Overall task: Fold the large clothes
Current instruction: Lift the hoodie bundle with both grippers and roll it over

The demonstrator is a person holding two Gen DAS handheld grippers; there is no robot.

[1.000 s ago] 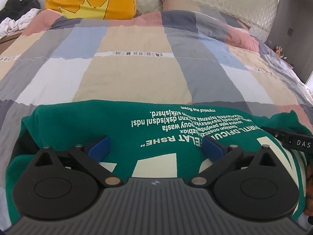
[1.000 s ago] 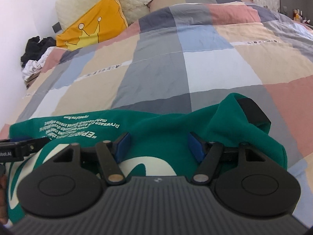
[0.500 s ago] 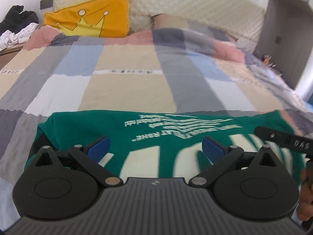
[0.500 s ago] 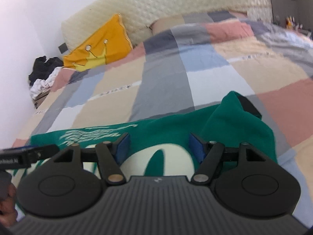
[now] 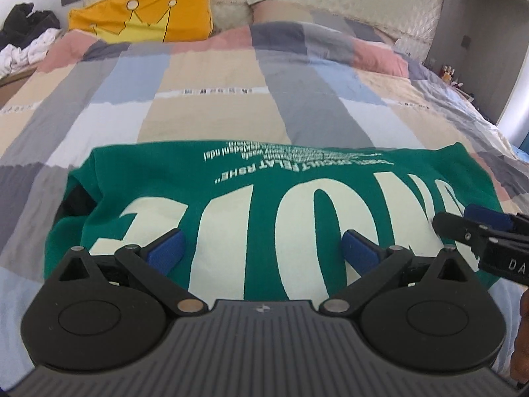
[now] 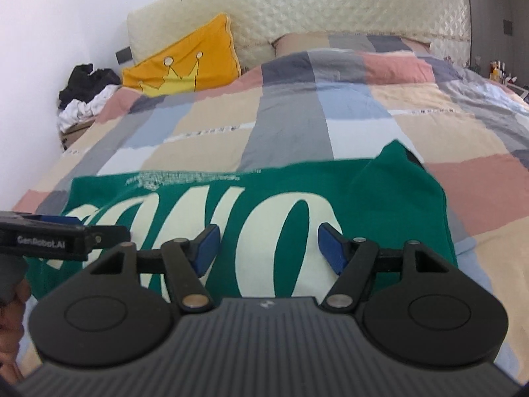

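A green sweatshirt [image 5: 297,178] with big cream letters and small white print lies folded on the patchwork duvet [image 5: 211,122], close to the bed's near edge. My left gripper [image 5: 263,248] hovers over its near part, open, with nothing between the blue pads. Over the sweatshirt's [image 6: 281,182] right half my right gripper [image 6: 268,248] also stands open and holds nothing. A dark-lined fold [image 6: 410,157] sticks up at its far right corner. Each gripper shows in the other's view: the right gripper [image 5: 479,228] at the right edge, the left gripper [image 6: 66,231] at the left edge.
A yellow crown pillow [image 5: 142,16] leans on the quilted headboard [image 6: 330,3]. Black and white clothes [image 6: 87,92] are piled at the bed's far left. Small bottles [image 6: 496,66] stand at the far right. A hand [image 6: 13,301] shows at the lower left.
Both grippers have pulled back and risen from the sweatshirt. More of its large cream letters now shows in front of the fingers. The sweatshirt itself lies still.
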